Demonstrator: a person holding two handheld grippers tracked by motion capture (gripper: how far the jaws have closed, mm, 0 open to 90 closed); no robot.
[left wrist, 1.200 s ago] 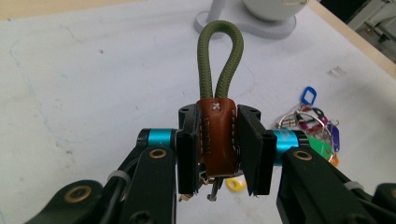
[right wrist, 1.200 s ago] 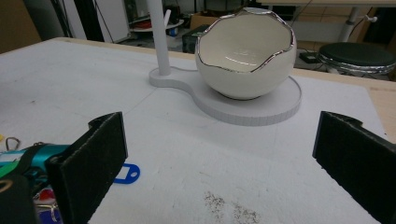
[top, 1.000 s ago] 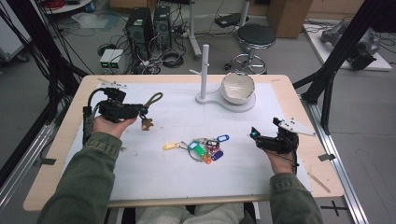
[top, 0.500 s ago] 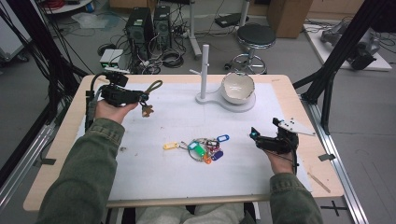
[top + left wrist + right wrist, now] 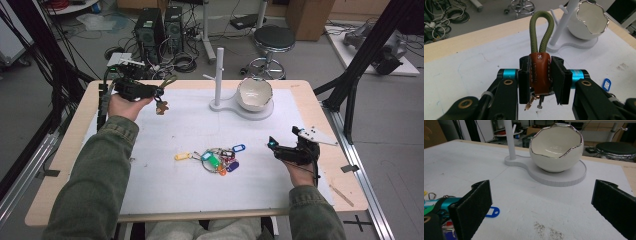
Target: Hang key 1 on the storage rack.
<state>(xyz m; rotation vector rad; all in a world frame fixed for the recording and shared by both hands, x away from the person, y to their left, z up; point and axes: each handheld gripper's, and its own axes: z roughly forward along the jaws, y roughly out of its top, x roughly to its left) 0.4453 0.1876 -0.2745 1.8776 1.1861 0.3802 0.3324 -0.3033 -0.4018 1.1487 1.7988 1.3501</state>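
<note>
Left tool is hovering over the far-left part of the worktop, its jaws clamping a brown leather key fob from both sides. An olive cord loop is standing up out of the fob in the left gripper view; in the high view the loop is trailing toward the far edge and small metal bits are dangling below the jaws (too small to identify). The left hand is gripping the tool body from beneath, green sleeve running back toward the near edge.

Centre of the white mat: a heap of keys with coloured tags is lying flat, a yellow tag sticking out to its left and a blue tag at its right.

Far centre: a white stand with a post and side pegs is sitting on its base, and a white eggshell-shaped bowl with a jagged silver rim is resting on the round end of that base.

Right tool is resting low near the right edge, well apart from the heap, jaws standing wide apart with nothing between them; the right gripper view is looking between them at the bowl, the blue tag lying just beside the left jaw.
</note>
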